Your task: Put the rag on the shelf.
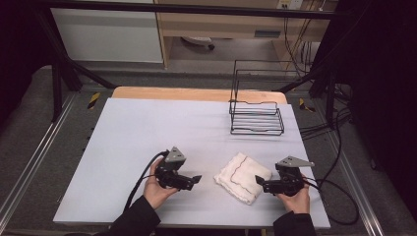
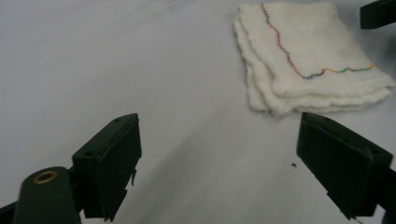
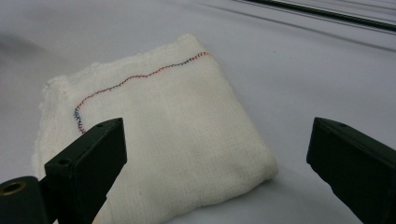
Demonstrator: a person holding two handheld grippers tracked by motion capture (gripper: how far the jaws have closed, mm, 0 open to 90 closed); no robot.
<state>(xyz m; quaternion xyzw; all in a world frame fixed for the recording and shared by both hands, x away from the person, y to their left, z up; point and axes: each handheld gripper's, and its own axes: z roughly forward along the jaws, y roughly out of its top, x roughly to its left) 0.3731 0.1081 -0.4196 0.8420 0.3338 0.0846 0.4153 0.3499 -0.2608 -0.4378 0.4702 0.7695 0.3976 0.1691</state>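
A folded white cloth [image 1: 243, 178] [image 2: 317, 51] [image 3: 187, 121] with a wavy line of coloured stitching lies flat on the pale table sheet [image 1: 147, 128], near the front right. My left gripper [image 1: 196, 179] [image 2: 217, 135] is open a short way to the cloth's left, pointing toward it, with bare sheet between its jaws. At the cloth's right edge my right gripper [image 1: 259, 180] [image 3: 217, 140] is open too. Its jaws stand wide on either side of the cloth's near corner without pressing on it. A tip of the right gripper [image 2: 378, 11] shows past the cloth in the left gripper view.
A black wire rack [image 1: 256, 118] stands at the back right of the table. Cables [image 1: 339, 196] trail off the right edge. Metal frame rails run along both sides of the table, and a wooden strip [image 1: 196, 93] shows at the back.
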